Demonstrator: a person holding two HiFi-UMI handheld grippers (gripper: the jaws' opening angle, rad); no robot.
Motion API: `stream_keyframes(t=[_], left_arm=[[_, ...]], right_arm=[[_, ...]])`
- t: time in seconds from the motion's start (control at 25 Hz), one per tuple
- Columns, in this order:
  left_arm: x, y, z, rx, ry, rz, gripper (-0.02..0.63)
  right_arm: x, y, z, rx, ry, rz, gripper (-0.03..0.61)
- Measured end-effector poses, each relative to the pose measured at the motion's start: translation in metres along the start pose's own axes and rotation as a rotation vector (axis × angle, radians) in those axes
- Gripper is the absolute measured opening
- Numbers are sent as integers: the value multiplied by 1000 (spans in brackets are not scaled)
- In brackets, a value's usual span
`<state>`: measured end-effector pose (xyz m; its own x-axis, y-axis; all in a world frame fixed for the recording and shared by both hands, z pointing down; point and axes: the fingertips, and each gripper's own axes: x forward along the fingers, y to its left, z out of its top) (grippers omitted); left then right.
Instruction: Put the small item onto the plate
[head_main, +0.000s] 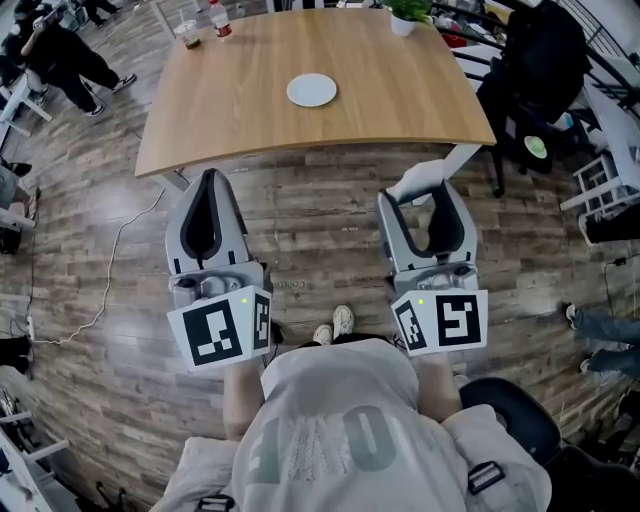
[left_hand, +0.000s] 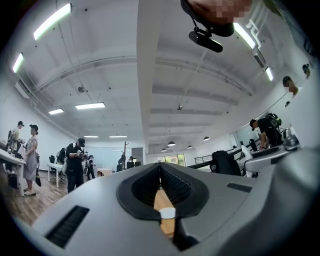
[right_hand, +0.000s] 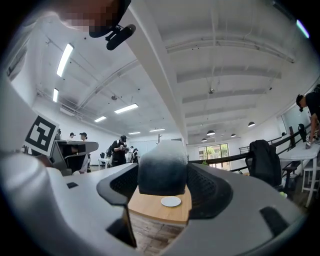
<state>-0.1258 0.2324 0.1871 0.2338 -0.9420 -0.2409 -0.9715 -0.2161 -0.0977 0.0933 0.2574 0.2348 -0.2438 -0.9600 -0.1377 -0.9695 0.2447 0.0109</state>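
A round white plate (head_main: 312, 90) lies near the middle of the wooden table (head_main: 250, 110), well ahead of both grippers. My right gripper (head_main: 428, 195) is shut on the small item (head_main: 418, 180), a pale soft block that sticks out past the jaw tips, just short of the table's near edge. In the right gripper view the small item (right_hand: 162, 170) fills the gap of the right gripper (right_hand: 162, 182), with the plate (right_hand: 171, 201) below it. My left gripper (head_main: 208, 180) hangs over the floor, shut and empty; in its own view the left gripper (left_hand: 160, 167) shows only a sliver of table.
A cup (head_main: 188, 35) and a bottle (head_main: 220, 18) stand at the table's far left, a potted plant (head_main: 405, 18) at the far right. A black chair (head_main: 540, 70) stands right of the table, another seat (head_main: 510, 420) behind me. People stand at the upper left (head_main: 60, 55).
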Motion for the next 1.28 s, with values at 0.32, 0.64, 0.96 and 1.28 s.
stream_keyframes(t=[0.32, 0.64, 0.96, 1.28], left_arm=[[38, -16, -26, 30, 32, 46, 9], [101, -12, -59, 15, 11, 52, 9], [199, 13, -113, -17, 21, 36, 9], [313, 64, -139, -49, 32, 33, 9]], right_arm=[[38, -41, -29, 21, 30, 38, 310], [93, -66, -60, 11, 50, 49, 310], [205, -84, -91, -36, 63, 47, 310], [328, -83, -95, -80, 109, 67, 310]])
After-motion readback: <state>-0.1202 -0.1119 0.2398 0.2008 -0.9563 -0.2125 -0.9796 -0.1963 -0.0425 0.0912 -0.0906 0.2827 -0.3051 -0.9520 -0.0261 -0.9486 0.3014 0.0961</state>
